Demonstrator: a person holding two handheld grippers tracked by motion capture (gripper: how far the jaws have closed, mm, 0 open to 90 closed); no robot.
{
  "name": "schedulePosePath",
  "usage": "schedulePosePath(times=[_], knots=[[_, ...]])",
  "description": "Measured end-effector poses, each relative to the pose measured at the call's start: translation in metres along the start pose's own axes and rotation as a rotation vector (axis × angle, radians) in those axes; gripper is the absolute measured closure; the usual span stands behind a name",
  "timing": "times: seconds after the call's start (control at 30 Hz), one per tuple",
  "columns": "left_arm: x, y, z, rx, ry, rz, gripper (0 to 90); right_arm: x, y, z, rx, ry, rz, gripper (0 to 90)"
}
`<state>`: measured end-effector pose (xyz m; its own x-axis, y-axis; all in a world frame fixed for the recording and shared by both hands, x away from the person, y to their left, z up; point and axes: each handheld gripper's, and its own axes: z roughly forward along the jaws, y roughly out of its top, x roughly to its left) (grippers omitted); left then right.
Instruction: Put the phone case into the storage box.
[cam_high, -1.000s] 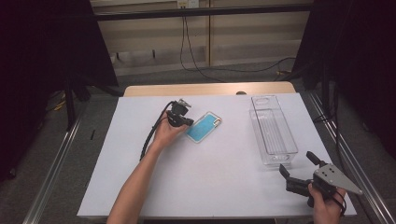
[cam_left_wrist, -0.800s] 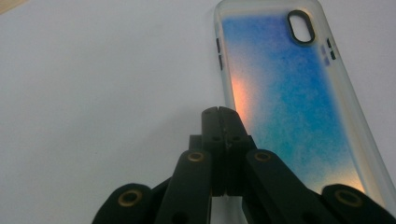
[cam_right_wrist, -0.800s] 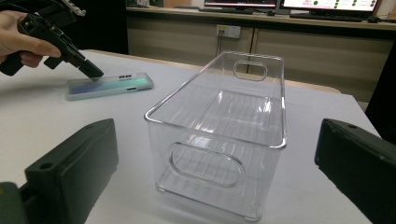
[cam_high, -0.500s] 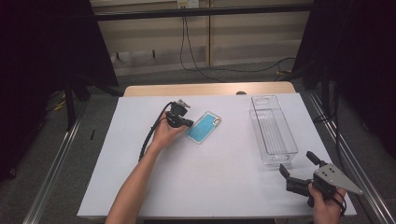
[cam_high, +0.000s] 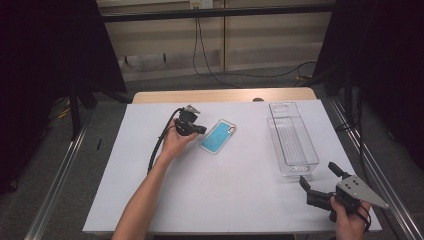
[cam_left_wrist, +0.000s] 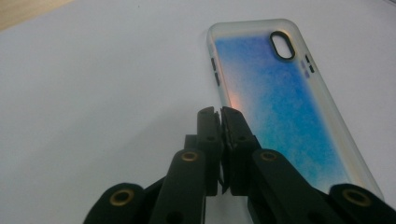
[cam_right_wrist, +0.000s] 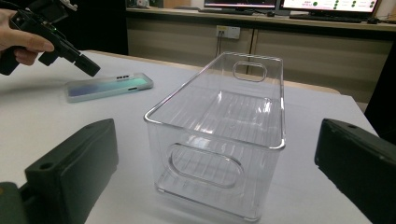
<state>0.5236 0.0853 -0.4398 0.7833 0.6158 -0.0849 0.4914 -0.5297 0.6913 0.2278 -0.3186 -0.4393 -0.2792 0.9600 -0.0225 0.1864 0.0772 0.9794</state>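
Note:
A phone case (cam_high: 218, 136) with a blue-tinted back lies flat on the white table, left of centre. My left gripper (cam_high: 202, 131) is held low at the case's left edge, its tip pointing at the case. In the left gripper view the case (cam_left_wrist: 275, 98) lies just beyond and right of the left gripper (cam_left_wrist: 220, 112). The jaws are shut to a thin slit, have just been opening slightly, and hold nothing. My right gripper (cam_high: 317, 174) rests open at the front right, facing the end of a clear plastic bin (cam_high: 292, 140), with nothing between its jaws.
The clear bin (cam_right_wrist: 205, 163) stands lengthwise at the right and has oval handle cut-outs at both ends. The table's front edge runs close behind my right hand (cam_high: 350, 222). A cable (cam_high: 157, 150) trails from the left gripper across the table.

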Motion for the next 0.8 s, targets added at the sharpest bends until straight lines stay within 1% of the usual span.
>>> schedulePosePath(times=[0.03, 0.07, 0.1, 0.13, 0.17, 0.2, 0.23, 0.27, 0.3, 0.33, 0.37, 0.4, 0.43, 0.5, 0.57, 0.63, 0.67, 0.7, 0.73, 0.8], knots=[[-0.001, 0.000, -0.001, -0.007, 0.010, 0.015, 84.2, 0.000, 0.000, 0.000, 0.000, 0.000, -0.001, 0.0], [-0.002, 0.000, -0.003, -0.011, 0.012, 0.021, 79.8, 0.000, 0.000, 0.000, 0.000, -0.002, -0.001, 0.0], [-0.002, -0.001, -0.005, -0.020, 0.013, 0.021, 77.8, 0.000, 0.000, 0.000, 0.000, -0.003, -0.001, 0.0], [-0.002, -0.001, -0.007, -0.028, 0.022, 0.028, 77.8, 0.000, 0.000, 0.000, 0.000, -0.003, -0.001, 0.0], [-0.002, -0.001, -0.009, -0.036, 0.033, 0.031, 72.2, 0.000, 0.000, 0.000, 0.000, -0.002, -0.005, 0.0], [-0.002, -0.001, -0.011, -0.048, 0.036, 0.029, 72.2, 0.000, 0.000, 0.000, 0.000, -0.002, -0.005, 0.0], [-0.002, -0.001, -0.013, -0.063, 0.033, 0.028, 66.9, 0.000, 0.000, 0.000, 0.001, -0.001, -0.005, 0.0], [-0.002, -0.001, -0.016, -0.076, 0.044, 0.031, 57.5, 0.000, 0.000, 0.000, -0.001, -0.002, -0.004, 0.0], [-0.002, -0.001, -0.017, -0.085, 0.044, 0.033, 57.5, 0.000, 0.000, 0.000, -0.001, -0.002, -0.004, 0.0], [-0.003, -0.001, -0.019, -0.088, 0.042, 0.032, 53.9, 0.000, 0.000, 0.000, -0.001, -0.002, -0.004, 0.0], [-0.003, -0.001, -0.020, -0.091, 0.044, 0.038, 48.6, 0.001, 0.000, 0.000, -0.001, -0.003, -0.003, 0.0], [-0.004, 0.000, -0.021, -0.090, 0.039, 0.034, 43.9, 0.001, 0.000, 0.000, 0.000, -0.001, -0.004, 0.0], [-0.005, 0.000, -0.022, -0.097, 0.046, 0.038, 40.2, 0.001, 0.000, 0.000, -0.001, -0.001, -0.004, 0.0], [-0.007, 0.001, -0.024, -0.105, 0.036, 0.039, 30.5, 0.001, 0.000, 0.000, -0.001, -0.001, -0.004, 0.0], [-0.009, 0.002, -0.026, -0.106, 0.044, 0.055, 22.2, 0.001, 0.001, 0.000, -0.003, -0.001, -0.004, 0.0], [-0.011, 0.003, -0.027, -0.106, 0.044, 0.063, 14.0, 0.001, 0.001, 0.000, -0.003, 0.000, -0.003, 0.0], [-0.013, 0.003, -0.027, -0.101, 0.052, 0.072, 11.1, 0.001, 0.000, 0.000, -0.003, -0.002, -0.002, 0.0], [-0.015, 0.003, -0.027, -0.088, 0.060, 0.080, 9.6, 0.001, 0.000, 0.000, -0.003, -0.002, -0.003, 0.0], [-0.016, 0.004, -0.027, -0.085, 0.056, 0.087, 8.1, 0.001, 0.000, 0.000, -0.003, -0.002, -0.002, 0.0], [-0.020, 0.005, -0.028, -0.070, 0.060, 0.099, 8.8, 0.001, 0.001, -0.001, -0.004, 0.000, -0.003, 0.0]])
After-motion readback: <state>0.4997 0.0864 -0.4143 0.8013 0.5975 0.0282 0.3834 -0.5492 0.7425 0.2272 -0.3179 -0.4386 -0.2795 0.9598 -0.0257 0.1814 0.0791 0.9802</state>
